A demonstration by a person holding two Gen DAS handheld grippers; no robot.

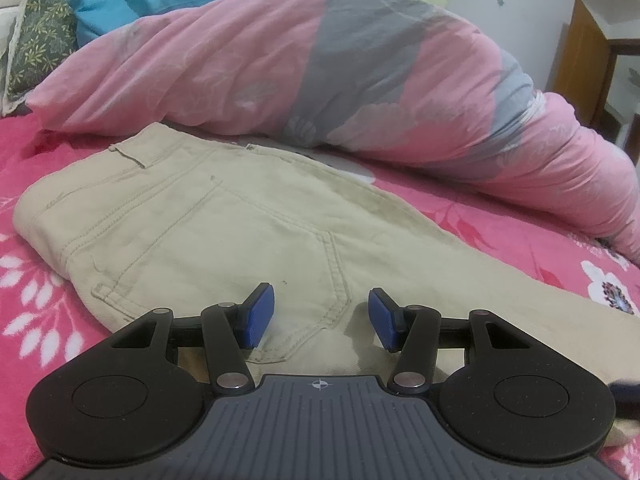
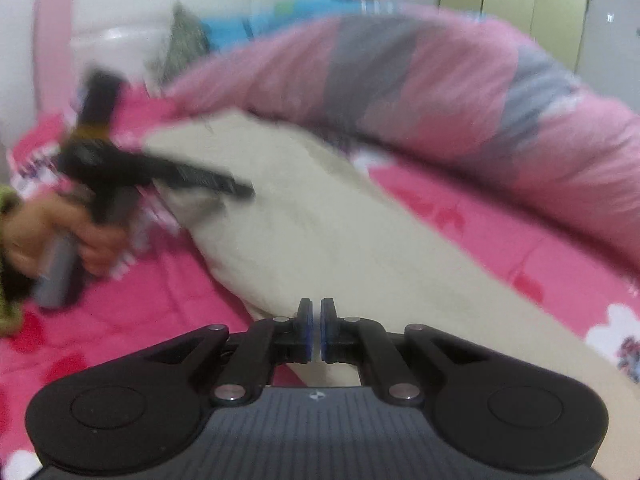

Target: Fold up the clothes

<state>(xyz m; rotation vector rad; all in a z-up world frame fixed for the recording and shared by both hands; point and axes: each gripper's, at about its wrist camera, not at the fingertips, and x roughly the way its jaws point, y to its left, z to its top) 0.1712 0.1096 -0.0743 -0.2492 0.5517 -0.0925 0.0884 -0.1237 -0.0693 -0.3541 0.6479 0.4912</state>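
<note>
in the left wrist view, the left tool stands about half open, its blue pads apart with nothing between them, hovering low over the seat of the beige trousers. the trousers lie flat on the pink flowered bed, back pocket up, waistband toward the upper left and a leg running off to the right under the tool's body. a pink and grey duvet is heaped just behind the trousers, with a green patterned pillow and a blue one beyond it. in the right wrist view, which is blurred, the right tool has its pads drawn almost together with only a thin slit between; whether cloth is pinched there i cannot tell. the trousers stretch from just under its tips up and to the left. at the left a hand holds the left tool over the far end of the trousers.
</note>
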